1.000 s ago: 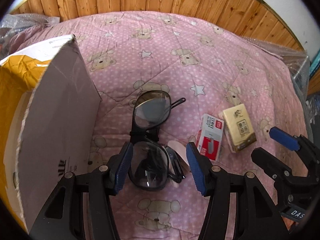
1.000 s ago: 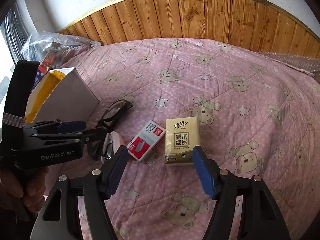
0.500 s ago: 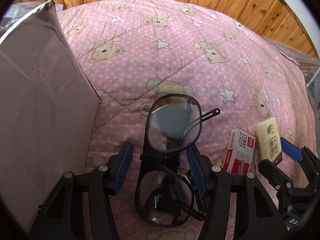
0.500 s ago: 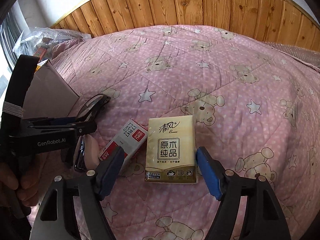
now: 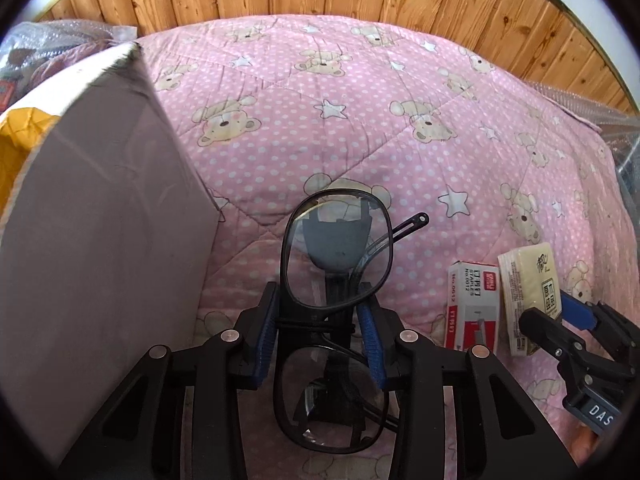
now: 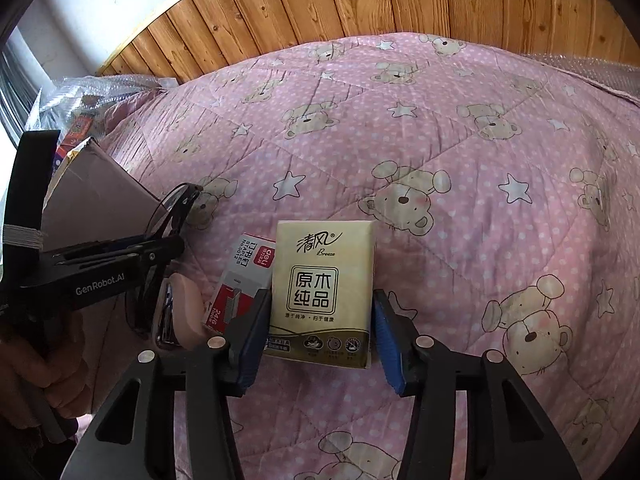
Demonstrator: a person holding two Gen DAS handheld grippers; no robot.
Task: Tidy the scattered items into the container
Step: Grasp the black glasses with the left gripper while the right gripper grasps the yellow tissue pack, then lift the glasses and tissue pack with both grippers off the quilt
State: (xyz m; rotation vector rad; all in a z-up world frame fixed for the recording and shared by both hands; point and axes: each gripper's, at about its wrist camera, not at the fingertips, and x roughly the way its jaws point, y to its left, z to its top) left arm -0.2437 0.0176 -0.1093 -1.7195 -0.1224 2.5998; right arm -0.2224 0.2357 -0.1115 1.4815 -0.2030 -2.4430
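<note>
On a pink quilt [image 5: 304, 128] printed with bears and stars, both grippers are busy at the same moment. The left gripper [image 5: 322, 328] points down over a pair of black-framed glasses [image 5: 336, 248]. Its blue pads [image 5: 267, 330] stand at both sides of the bridge, between the two lenses, and the jaws are closing. The pads look to be touching the frame, but I cannot say for sure that they already press it. One lens reaches out past the fingertips and the other lies under the gripper body.

The right gripper [image 6: 320, 330] is set around a beige tissue pack [image 6: 324, 280] that lies flat on the quilt with its printed face up. These jaws are closing too; the left pad seems to be against the pack's edge, and the right pad is just beside the other edge. A red and white staples box [image 6: 240, 276] lies just beside the pack, on its left and touching it. Further left, near the glasses, a pink object [image 6: 186, 310] with a shiny metal part rests on the quilt; what it is I cannot tell.

The container, a cardboard box [image 5: 100, 232] with a yellow inside, stands on the left side of the quilt, close to the glasses. A hand [image 6: 36, 372] holds the left gripper's handle. Wooden panels [image 6: 360, 0] line the wall behind.
</note>
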